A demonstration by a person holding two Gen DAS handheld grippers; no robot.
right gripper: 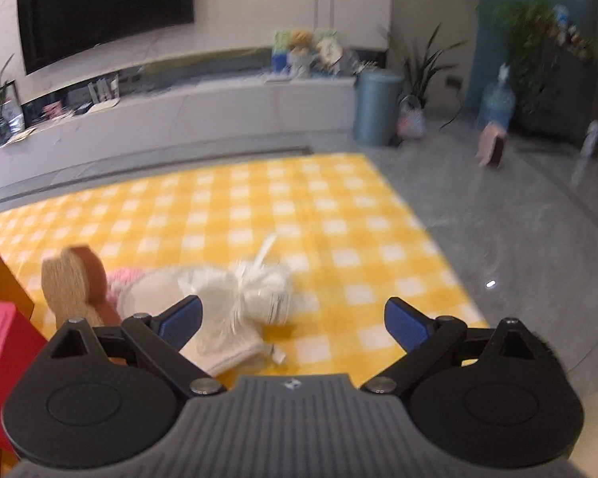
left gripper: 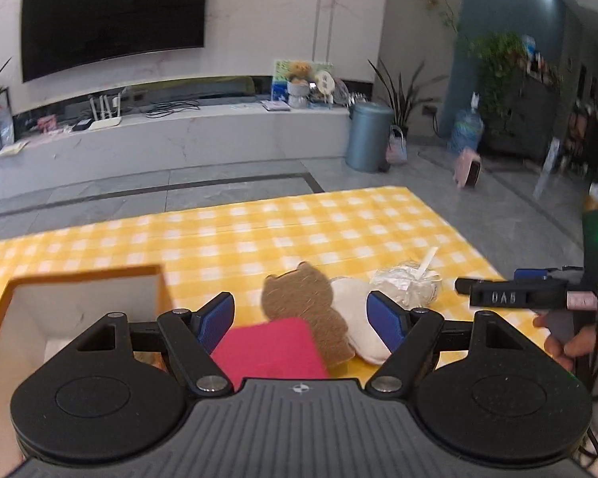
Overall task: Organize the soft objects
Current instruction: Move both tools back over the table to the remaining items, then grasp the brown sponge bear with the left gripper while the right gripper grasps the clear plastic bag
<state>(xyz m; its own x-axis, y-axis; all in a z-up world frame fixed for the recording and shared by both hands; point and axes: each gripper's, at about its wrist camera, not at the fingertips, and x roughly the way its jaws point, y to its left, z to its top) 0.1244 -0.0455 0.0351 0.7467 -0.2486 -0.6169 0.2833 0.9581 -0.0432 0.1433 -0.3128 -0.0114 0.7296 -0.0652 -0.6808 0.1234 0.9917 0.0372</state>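
Centrally, fuzzy bear-shaped brown sponge point(left gripper: 305, 310)

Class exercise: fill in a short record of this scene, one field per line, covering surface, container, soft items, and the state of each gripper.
surface: yellow checked tablecloth
container: open orange box, at the left
soft items: brown bear-shaped sponge, red sponge, cream cloth mitt, white mesh bundle
arrangement: items clustered right of the box, bear sponge overlapping the mitt
left gripper: open, holding nothing
right gripper: open, holding nothing, near the mesh bundle
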